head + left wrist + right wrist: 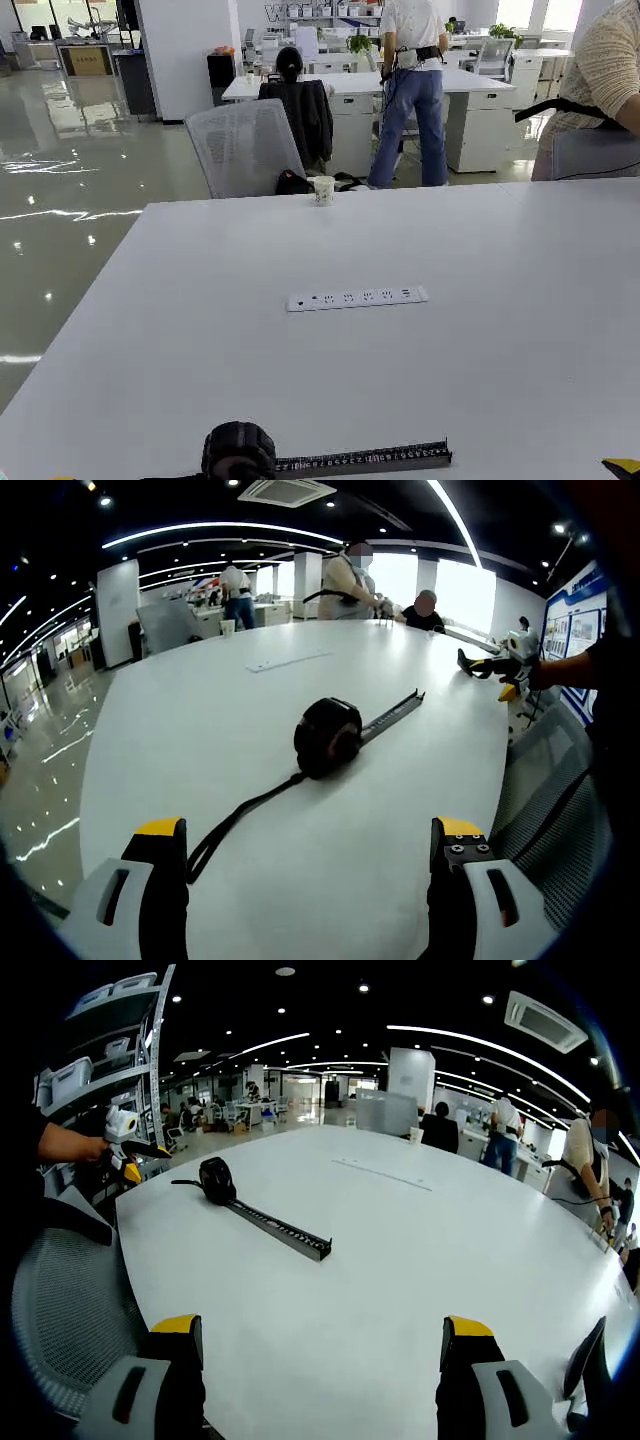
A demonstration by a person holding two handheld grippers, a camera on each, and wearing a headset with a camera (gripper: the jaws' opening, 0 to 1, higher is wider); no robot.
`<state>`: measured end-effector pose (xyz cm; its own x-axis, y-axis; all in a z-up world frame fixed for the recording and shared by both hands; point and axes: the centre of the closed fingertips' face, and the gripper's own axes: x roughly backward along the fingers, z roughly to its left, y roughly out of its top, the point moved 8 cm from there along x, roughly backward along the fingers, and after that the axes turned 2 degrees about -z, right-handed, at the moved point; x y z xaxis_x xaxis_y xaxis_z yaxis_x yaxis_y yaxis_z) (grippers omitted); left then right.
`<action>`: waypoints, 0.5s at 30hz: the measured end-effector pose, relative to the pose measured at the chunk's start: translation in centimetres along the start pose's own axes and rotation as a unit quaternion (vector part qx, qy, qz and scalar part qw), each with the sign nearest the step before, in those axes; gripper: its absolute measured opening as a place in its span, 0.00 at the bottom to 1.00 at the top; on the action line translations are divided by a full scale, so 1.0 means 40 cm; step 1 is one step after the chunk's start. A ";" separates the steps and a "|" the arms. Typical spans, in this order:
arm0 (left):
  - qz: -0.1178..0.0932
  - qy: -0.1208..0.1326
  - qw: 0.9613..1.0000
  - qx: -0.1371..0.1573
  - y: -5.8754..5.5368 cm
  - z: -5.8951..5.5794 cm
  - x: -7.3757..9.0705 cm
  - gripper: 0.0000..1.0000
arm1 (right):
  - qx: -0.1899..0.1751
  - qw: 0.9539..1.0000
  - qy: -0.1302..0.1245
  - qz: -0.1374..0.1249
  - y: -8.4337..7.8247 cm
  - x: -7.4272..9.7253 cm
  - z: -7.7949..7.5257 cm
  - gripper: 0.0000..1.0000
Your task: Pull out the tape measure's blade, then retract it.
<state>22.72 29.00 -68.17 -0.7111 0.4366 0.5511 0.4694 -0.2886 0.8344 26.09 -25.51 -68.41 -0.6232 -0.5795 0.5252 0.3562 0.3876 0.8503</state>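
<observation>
Lying flat close to the near edge of the white bench (200, 350), the tape measure (239, 452) has a round black case. Its blade (365, 459) is drawn out part of the way. In the head view the dark, marked blade runs from the case off to the right along the bench top, and its end rests on the surface. A black wrist cord (240, 815) trails from the other side of the case, across the bench, toward the left gripper (308, 830).

That gripper's yellow-tipped jaws stand wide apart with nothing between them. It sits low at the bench edge, apart from both the cord and the case. The right gripper (322, 1327) is likewise spread wide and holds nothing. It is past the free end of the blade, well apart from it, and looks back along the blade toward the case. Each gripper view shows the other gripper beyond the bench edge, held in a hand and clear of the tape measure.

Farther up the bench, near its middle, a white power strip (357, 298) lies flat, well apart from the tape measure. A paper cup (323, 189) stands upright at the far edge. Just beyond it is a grey mesh office chair (243, 147). Behind that are other desks, with one person seated and one standing. Another person sits at the far right corner of the bench.
</observation>
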 end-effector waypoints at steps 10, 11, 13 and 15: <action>-0.013 0.000 1.000 0.007 -0.014 -0.024 0.041 0.99 | -0.009 1.000 -0.004 0.004 -0.014 0.057 0.022 0.99; -0.014 -0.001 1.000 0.010 -0.014 -0.027 0.042 0.99 | -0.009 1.000 -0.003 0.004 -0.016 0.061 0.024 0.99; -0.013 -0.001 1.000 0.013 -0.017 -0.031 0.044 0.99 | -0.010 1.000 -0.004 0.005 -0.019 0.070 0.029 0.99; -0.012 -0.008 1.000 0.019 -0.018 -0.039 0.045 0.99 | -0.012 1.000 -0.005 0.009 -0.024 0.073 0.030 0.99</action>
<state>20.27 28.66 -67.76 -0.7141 0.4565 0.5307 0.4720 -0.2459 0.8466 23.07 -26.71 -67.71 -0.6227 -0.5653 0.5410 0.3850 0.3805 0.8408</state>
